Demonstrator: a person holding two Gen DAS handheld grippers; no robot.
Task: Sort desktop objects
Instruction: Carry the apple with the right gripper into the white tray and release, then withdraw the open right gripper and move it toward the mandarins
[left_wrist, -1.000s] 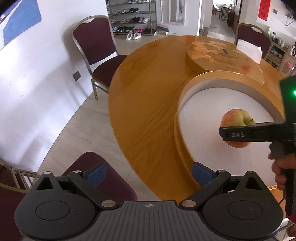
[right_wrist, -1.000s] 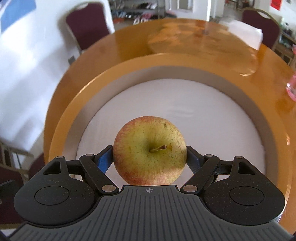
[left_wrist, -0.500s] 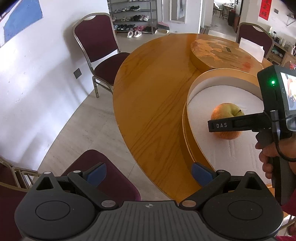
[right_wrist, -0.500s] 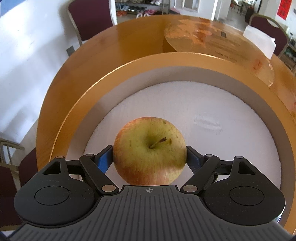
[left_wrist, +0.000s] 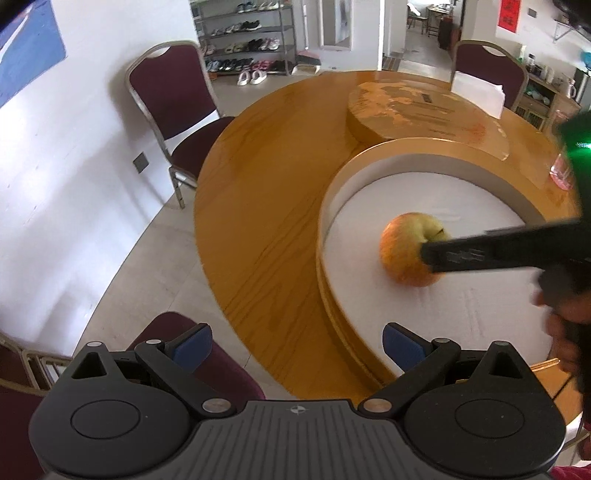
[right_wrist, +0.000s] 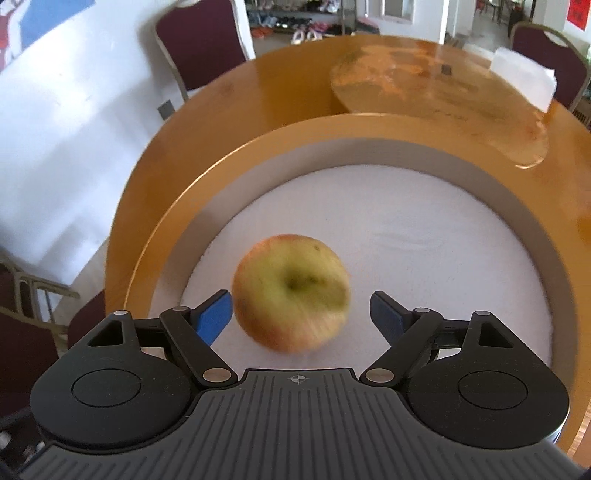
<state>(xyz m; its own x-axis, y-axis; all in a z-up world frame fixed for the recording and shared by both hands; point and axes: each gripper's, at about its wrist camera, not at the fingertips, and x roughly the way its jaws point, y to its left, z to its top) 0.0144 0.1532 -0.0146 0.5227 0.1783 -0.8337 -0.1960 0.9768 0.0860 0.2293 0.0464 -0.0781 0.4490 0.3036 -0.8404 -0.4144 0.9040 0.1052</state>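
One yellow-red apple sits blurred, seemingly just released, between my spread right claw inside the white-lined round tray; next I back away. Left claw spread, idle.

Both tools, left and right, gape wide.

Maroon chair standing by the white wall, shoe rack sitting beyond, red banner hanging far right

No legible text anywhere; lettering on the right tool's finger too blurred
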